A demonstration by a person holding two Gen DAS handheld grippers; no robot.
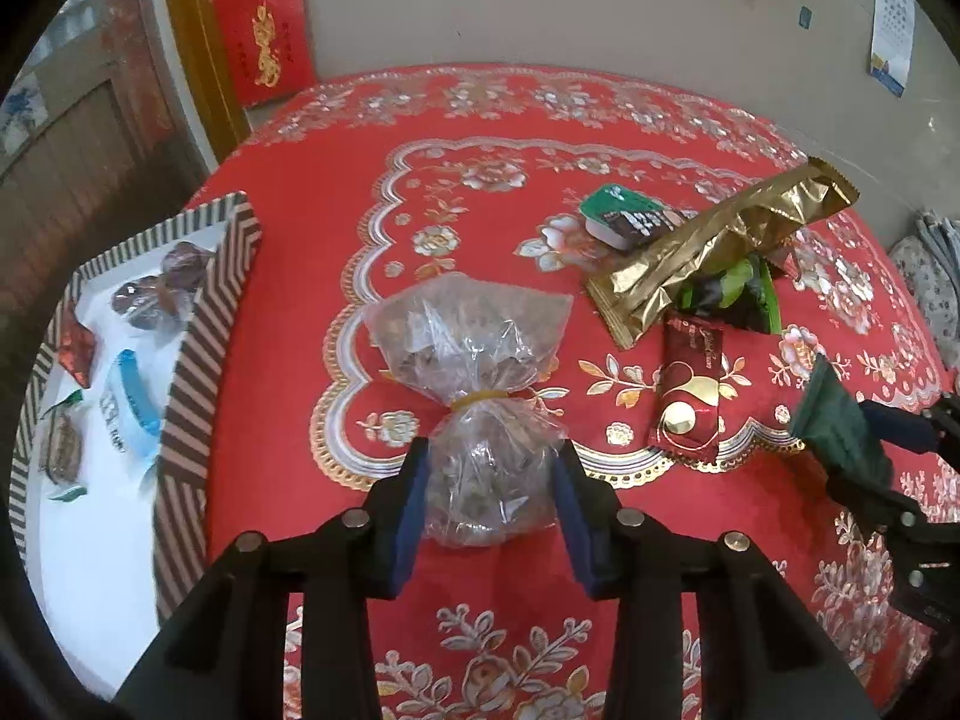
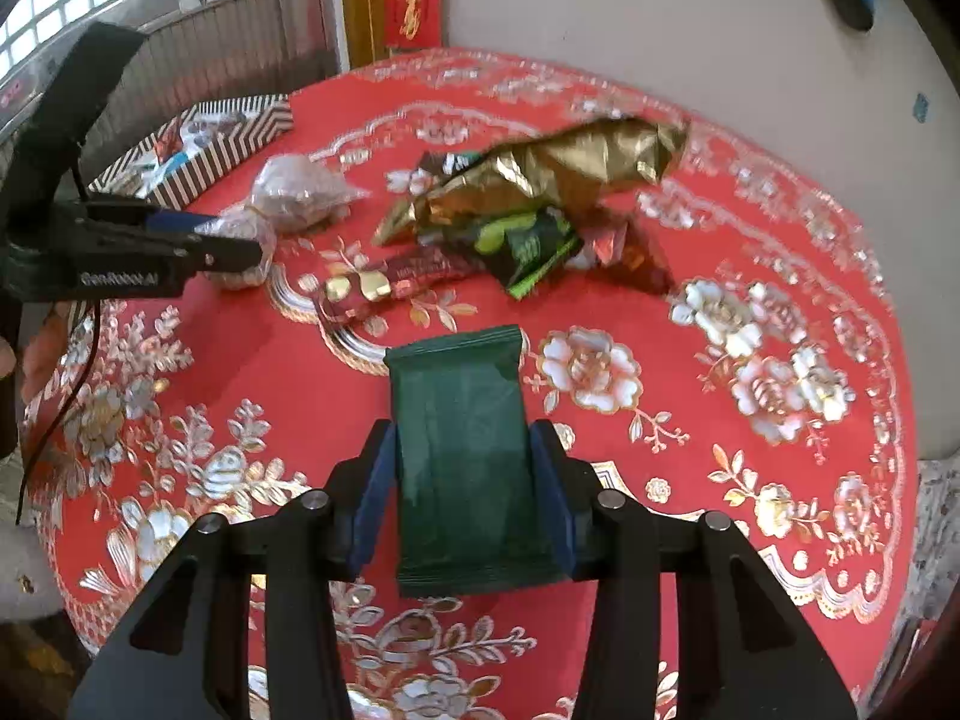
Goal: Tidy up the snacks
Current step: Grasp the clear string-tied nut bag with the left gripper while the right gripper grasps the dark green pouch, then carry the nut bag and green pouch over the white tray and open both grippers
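Green packet (image 2: 465, 468) sits clamped between the right gripper's (image 2: 462, 504) jaws, lifted off the desk (image 2: 780, 276); left gripper (image 1: 489, 480) pinches the bag (image 1: 480, 384) below its band, both seemingly bound for the striped box (image 1: 198, 360).

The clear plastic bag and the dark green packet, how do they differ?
The clear plastic bag is see-through, lumpy and cinched by a yellow band; the dark green packet is opaque, flat and sealed. The bag sits in the left gripper, the packet in the right gripper. Both are gripped over the red tablecloth.
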